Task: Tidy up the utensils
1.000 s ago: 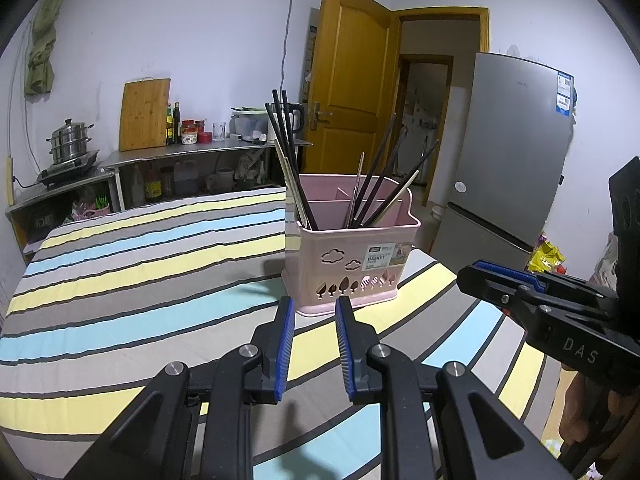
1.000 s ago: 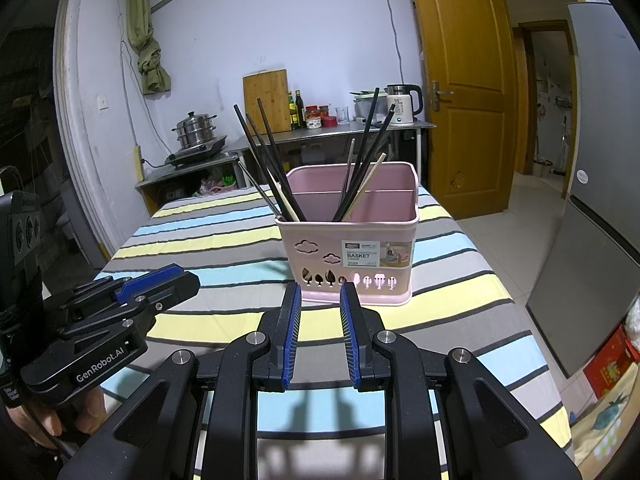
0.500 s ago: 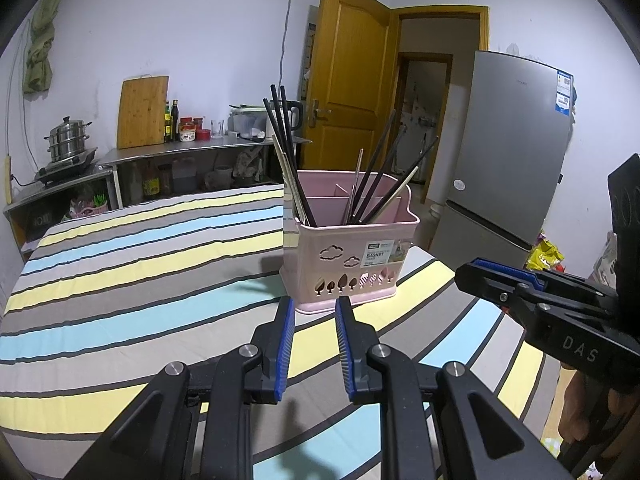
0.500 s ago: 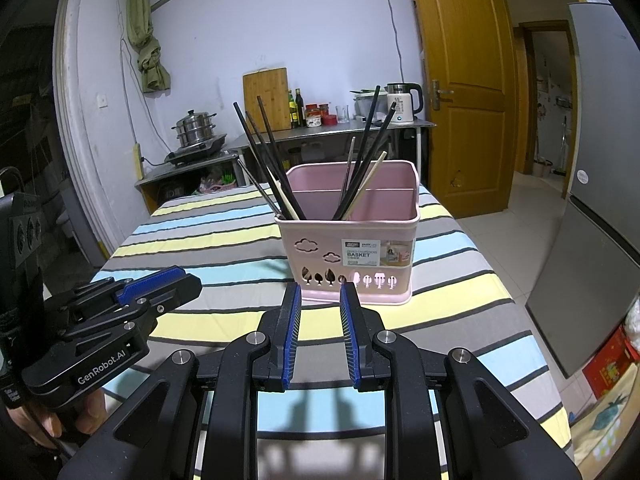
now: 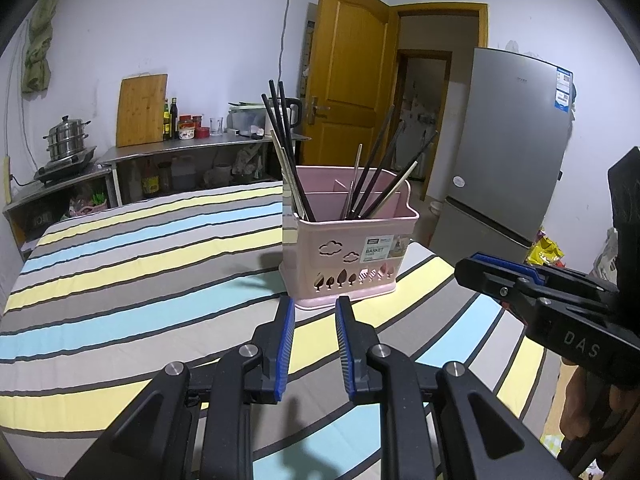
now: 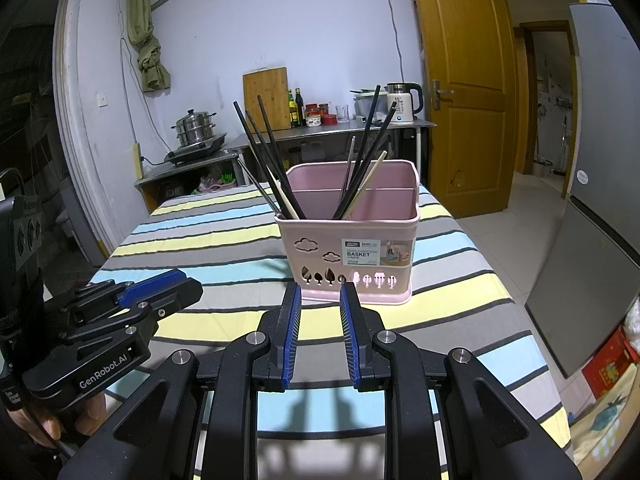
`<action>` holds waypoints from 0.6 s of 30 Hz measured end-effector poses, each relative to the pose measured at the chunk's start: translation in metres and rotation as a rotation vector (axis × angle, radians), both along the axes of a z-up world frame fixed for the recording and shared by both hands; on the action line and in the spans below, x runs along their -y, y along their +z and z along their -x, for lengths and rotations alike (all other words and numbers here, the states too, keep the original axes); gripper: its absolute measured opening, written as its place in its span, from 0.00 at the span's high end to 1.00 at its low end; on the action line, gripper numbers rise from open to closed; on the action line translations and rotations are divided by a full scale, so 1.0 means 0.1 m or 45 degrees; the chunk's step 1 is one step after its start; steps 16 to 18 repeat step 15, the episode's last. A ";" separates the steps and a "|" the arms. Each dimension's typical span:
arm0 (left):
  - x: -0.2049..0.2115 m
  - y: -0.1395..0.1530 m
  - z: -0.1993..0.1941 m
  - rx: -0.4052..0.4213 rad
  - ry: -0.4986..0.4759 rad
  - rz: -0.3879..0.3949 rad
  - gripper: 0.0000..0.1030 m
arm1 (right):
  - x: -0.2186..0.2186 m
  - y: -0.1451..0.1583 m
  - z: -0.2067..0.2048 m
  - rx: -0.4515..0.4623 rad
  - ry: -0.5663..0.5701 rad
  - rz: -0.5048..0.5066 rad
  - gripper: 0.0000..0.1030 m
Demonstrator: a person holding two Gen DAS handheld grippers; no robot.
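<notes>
A pink divided utensil basket (image 5: pixel 348 256) (image 6: pixel 352 256) stands on the striped table, holding several black and pale chopsticks (image 5: pixel 288 152) (image 6: pixel 268 160) that lean left and right. My left gripper (image 5: pixel 315 308) is open and empty, a little in front of the basket and above the cloth. My right gripper (image 6: pixel 320 294) is open and empty, just short of the basket's front. Each gripper shows in the other view: the right one (image 5: pixel 480 268) at the right, the left one (image 6: pixel 176 284) at the lower left.
The table has a striped cloth (image 5: pixel 140 264) (image 6: pixel 460 320). Behind are a steel counter (image 5: pixel 200 148) with bottles, a cutting board (image 5: pixel 142 110), a steamer pot (image 5: pixel 66 140) and a kettle (image 6: pixel 402 106). A fridge (image 5: pixel 508 148) and a wooden door (image 5: pixel 348 92) stand at the right.
The left wrist view has shifted slightly, with the basket a touch lower and nearer. The right gripper has hardly moved. Both grippers stay open.
</notes>
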State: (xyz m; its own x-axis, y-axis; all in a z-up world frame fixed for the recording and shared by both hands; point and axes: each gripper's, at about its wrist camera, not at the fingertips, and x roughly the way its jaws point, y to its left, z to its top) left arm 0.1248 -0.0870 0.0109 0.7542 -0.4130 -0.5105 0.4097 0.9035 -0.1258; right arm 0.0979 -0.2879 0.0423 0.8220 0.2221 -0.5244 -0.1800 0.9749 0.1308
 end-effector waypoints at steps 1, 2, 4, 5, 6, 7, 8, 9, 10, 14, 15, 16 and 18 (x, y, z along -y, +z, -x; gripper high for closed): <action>0.00 0.00 0.00 -0.001 0.001 -0.001 0.80 | 0.00 0.00 0.00 0.000 0.000 0.001 0.80; 0.00 -0.01 0.00 -0.007 -0.001 0.002 0.80 | 0.00 0.00 0.00 -0.002 0.000 0.000 0.80; 0.00 -0.01 0.00 -0.014 -0.001 0.005 0.80 | 0.01 -0.01 0.00 -0.002 0.001 0.001 0.80; -0.01 -0.01 0.00 -0.014 0.003 0.002 0.80 | 0.01 -0.02 0.00 -0.002 0.001 0.003 0.80; 0.00 -0.02 0.00 -0.014 0.005 -0.001 0.80 | 0.01 -0.02 0.00 -0.002 0.001 0.002 0.80; -0.01 -0.02 0.00 -0.014 0.003 -0.001 0.80 | 0.01 -0.02 0.00 -0.003 0.000 0.002 0.80; -0.01 -0.02 0.00 -0.016 0.000 0.001 0.80 | 0.01 -0.02 0.00 -0.003 -0.001 0.001 0.80; -0.01 -0.02 0.01 -0.013 0.001 0.000 0.80 | 0.01 -0.02 0.00 -0.002 -0.001 0.001 0.80; 0.00 -0.02 0.00 -0.010 0.002 -0.002 0.80 | 0.00 -0.02 0.00 -0.002 -0.001 0.001 0.80; 0.00 -0.02 0.00 -0.006 0.008 0.003 0.80 | 0.01 -0.03 0.00 -0.002 -0.001 0.004 0.80; 0.00 -0.02 0.00 -0.002 0.012 -0.001 0.80 | 0.01 -0.03 -0.01 -0.001 0.000 0.005 0.80; 0.00 -0.02 0.00 -0.002 0.012 -0.001 0.80 | 0.01 -0.03 -0.01 -0.001 0.000 0.005 0.80; 0.00 -0.02 0.00 -0.002 0.012 -0.001 0.80 | 0.01 -0.03 -0.01 -0.001 0.000 0.005 0.80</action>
